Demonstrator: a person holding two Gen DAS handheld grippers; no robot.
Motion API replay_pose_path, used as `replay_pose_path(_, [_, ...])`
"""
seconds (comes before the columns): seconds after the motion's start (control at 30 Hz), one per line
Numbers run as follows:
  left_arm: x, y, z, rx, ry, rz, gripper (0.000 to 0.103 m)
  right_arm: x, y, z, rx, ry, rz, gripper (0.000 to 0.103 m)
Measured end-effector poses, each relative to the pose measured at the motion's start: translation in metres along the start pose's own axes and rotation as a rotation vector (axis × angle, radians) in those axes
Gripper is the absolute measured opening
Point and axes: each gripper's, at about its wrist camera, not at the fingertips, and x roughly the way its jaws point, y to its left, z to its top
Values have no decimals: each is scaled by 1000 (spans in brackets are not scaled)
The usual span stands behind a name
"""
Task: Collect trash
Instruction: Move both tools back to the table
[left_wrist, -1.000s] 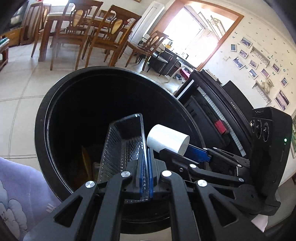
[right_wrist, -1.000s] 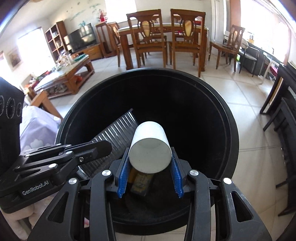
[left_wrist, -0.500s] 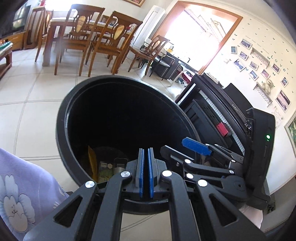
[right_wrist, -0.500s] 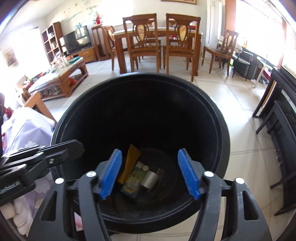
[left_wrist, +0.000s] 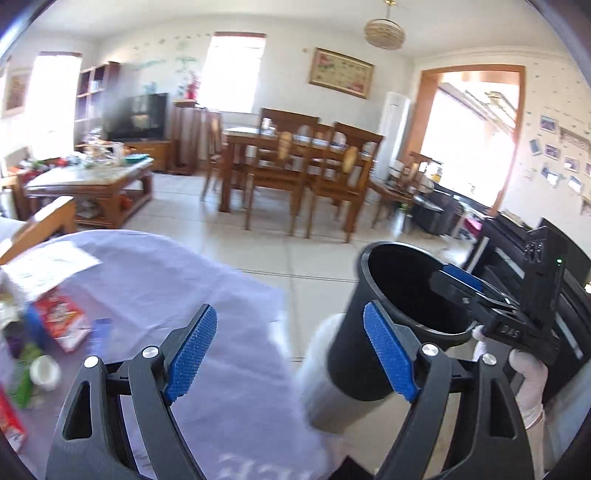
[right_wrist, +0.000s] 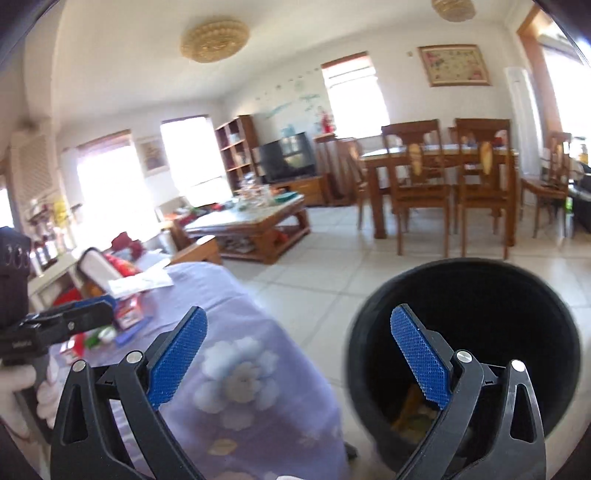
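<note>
Beside the lavender-covered table (left_wrist: 192, 280), the black trash bin (left_wrist: 384, 332) stands on the tile floor, scraps lying at its bottom (right_wrist: 410, 410). Left gripper (left_wrist: 291, 350) is opening wide, nothing between its blue pads. Right gripper (right_wrist: 299, 358) is opening too, empty above the bin's rim. Wrappers and a red packet (left_wrist: 61, 321) sit on the cloth at the left

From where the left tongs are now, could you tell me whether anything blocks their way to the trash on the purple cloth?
Nothing visible does. The left tongs, jaws opening and empty, face bare purple cloth; the red packet and white cup lie beyond it to the left. The black bin stands off to the right.
</note>
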Motion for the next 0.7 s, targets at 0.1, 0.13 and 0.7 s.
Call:
replay_pose_path(0.1, [-40, 61, -15, -87, -2, 247, 87, 35, 52, -2, -76, 88, 94, 98])
replay_pose_path(0.13, [-52, 81, -19, -136, 7, 319, 87, 46, 70, -2, -114, 108, 113, 98])
replay_pose_path(0.7, [-74, 235, -86, -528, 215, 567, 92, 225, 321, -5, -529, 352, 235, 98])
